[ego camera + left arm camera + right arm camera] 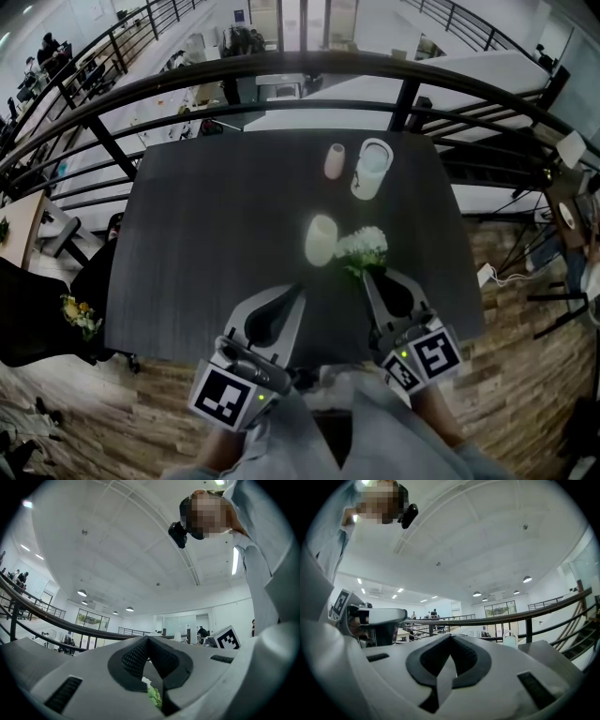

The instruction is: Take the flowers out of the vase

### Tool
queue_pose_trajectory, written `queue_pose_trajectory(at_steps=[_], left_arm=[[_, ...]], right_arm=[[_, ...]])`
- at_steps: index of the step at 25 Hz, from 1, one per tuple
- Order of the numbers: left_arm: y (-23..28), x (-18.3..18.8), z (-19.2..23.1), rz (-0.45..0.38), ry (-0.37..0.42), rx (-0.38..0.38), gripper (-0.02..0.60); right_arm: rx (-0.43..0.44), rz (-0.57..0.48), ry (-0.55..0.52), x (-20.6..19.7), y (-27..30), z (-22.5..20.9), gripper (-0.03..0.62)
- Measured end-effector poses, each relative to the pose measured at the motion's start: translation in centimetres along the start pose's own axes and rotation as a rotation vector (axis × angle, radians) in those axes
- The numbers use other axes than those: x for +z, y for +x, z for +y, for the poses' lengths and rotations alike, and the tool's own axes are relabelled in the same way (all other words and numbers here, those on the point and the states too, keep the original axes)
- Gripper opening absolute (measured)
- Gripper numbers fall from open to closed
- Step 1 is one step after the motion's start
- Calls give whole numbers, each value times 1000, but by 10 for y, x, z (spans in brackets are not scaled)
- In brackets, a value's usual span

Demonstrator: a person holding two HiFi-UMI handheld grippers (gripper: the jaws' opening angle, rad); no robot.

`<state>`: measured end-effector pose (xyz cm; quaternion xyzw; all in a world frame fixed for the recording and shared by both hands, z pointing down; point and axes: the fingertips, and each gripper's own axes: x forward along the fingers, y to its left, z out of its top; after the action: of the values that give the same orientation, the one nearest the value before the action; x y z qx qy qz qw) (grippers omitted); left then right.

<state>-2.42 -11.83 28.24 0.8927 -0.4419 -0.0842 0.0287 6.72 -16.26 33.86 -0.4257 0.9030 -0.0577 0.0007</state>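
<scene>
A small bunch of white flowers with green leaves [363, 248] lies on the dark table [206, 234], just right of a white vase [321, 240] and outside it. My right gripper [367, 275] is shut, its tip right at the stem end of the bunch. Whether it touches the stems I cannot tell, and the right gripper view [451, 636] shows no flower between the jaws. My left gripper [298, 291] is shut and empty, near the table's front edge, left of the bunch. In the left gripper view [149, 639], a bit of the flowers [152, 694] shows through the hollow behind the tips.
A small pink vase [335, 160] and a white mug [370, 169] stand farther back on the table. A dark metal railing [281, 70] runs behind the table's far edge, with a drop to a lower floor beyond. The right gripper's marker cube [227, 639] shows at the left gripper view's right.
</scene>
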Motion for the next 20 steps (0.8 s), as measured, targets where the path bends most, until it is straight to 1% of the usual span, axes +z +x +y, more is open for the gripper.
queue_pose_trajectory(at_steps=[4, 10, 12, 16, 20], left_arm=[[-1, 1, 3, -4, 0, 4, -2], [0, 3, 2, -7, -3, 7, -2], [0, 2, 3, -6, -3, 9, -2], [-1, 2, 4, -7, -3, 8, -2], [-1, 0, 2, -8, -3, 4, -2]], right_arm=[[8, 1, 0, 0, 4, 3, 0], [6, 46, 2, -5, 2, 2, 0], [7, 43, -2, -5, 4, 3, 0], [13, -8, -13, 2, 7, 3, 1], [14, 18, -14, -4, 5, 4, 1]])
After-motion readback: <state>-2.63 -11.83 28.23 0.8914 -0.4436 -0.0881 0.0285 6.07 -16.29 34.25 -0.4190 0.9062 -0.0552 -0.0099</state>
